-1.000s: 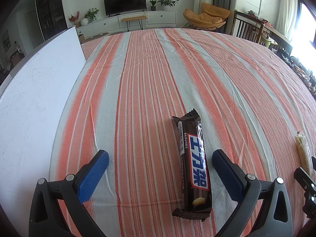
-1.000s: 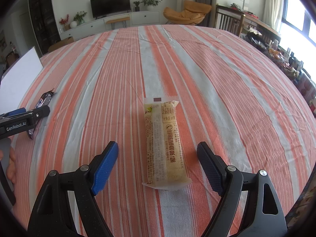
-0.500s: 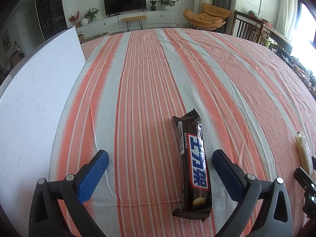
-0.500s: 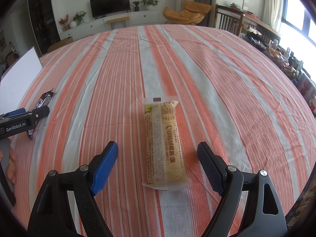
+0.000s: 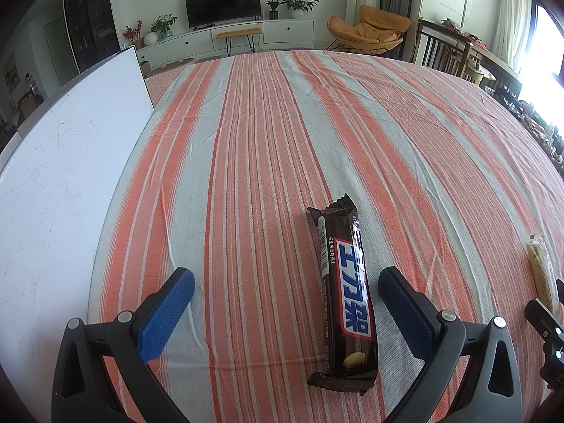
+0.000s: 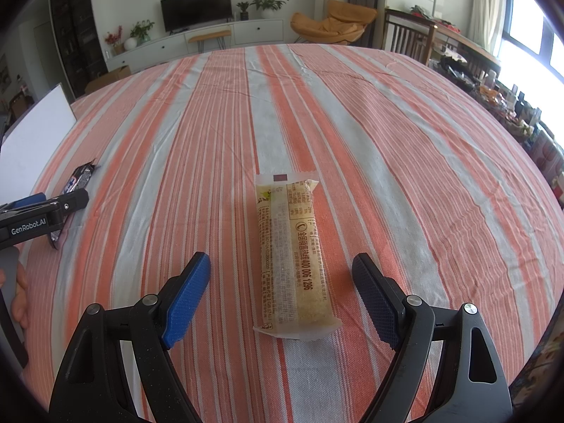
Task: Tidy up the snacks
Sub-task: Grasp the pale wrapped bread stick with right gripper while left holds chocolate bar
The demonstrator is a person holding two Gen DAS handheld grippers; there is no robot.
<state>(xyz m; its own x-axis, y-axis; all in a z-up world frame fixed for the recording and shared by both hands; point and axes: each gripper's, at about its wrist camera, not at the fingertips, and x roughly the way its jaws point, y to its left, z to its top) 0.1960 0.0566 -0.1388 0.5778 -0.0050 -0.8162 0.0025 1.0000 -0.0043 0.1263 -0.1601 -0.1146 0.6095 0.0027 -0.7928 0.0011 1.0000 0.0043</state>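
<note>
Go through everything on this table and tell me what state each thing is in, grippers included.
Chocolate bar: sealed, lying flat, between the left jaws, untouched.
Rice bar: sealed, lying flat, between the right jaws, untouched.
Left gripper: open, holding nothing.
Right gripper: open, holding nothing.
White board: lying at the table's left side, nothing on it.
Tablecloth: spread out, lightly wrinkled.

Orange-and-grey striped tablecloth covering the table; white board lying along its left edge. Background: television on a white sideboard, potted plants, orange lounge chair, wooden chairs.
</note>
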